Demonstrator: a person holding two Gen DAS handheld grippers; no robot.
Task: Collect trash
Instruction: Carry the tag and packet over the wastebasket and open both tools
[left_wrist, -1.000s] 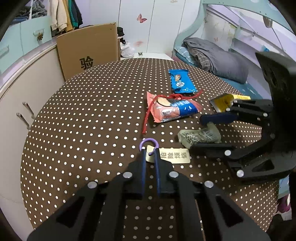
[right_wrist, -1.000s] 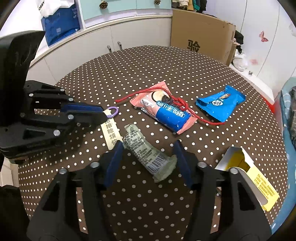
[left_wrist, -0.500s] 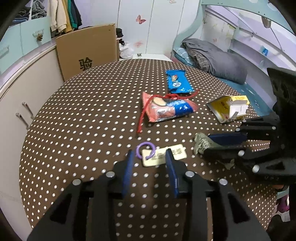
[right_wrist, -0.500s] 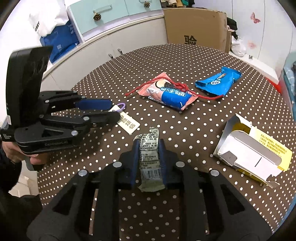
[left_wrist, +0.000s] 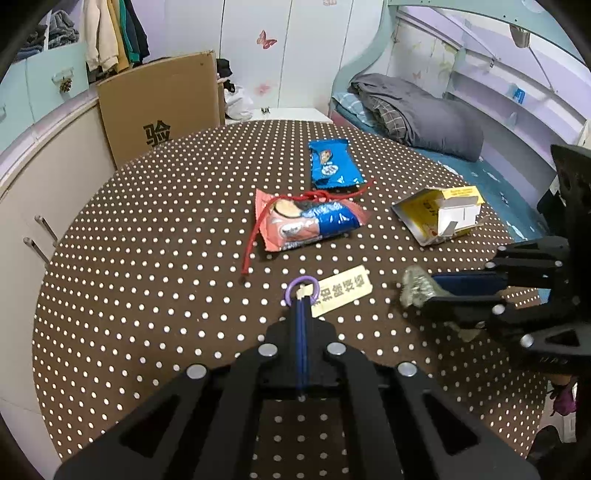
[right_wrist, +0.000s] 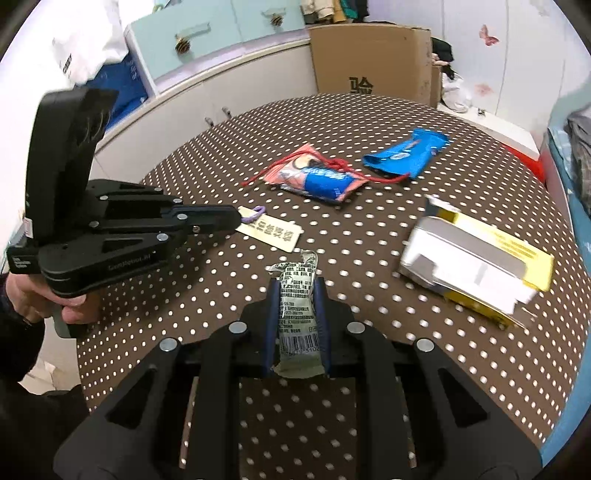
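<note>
Right gripper (right_wrist: 297, 295): jaws pressed against both sides of the grey-green wrapper (right_wrist: 298, 295), long axis along the fingers, torn end pointing toward mid-tabletop (right_wrist: 369, 240), raised near the front edge. Left gripper (left_wrist: 302, 306): jaws together on the purple ring (left_wrist: 303, 286) of the cream tag (left_wrist: 341, 290); tag trails right. Right view alone shows the wrapper's barcode; left view shows only its crumpled tip (left_wrist: 415, 286). Open yellow box (right_wrist: 476, 258) lies toward the right edge.

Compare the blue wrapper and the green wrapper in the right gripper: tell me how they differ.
The blue wrapper lies free on the polka-dot table, far side; the green wrapper is clamped between the right gripper fingers. The blue one is glossy with a picture; the green one is dull, with fine print and a barcode. Both look like empty snack packets.
</note>
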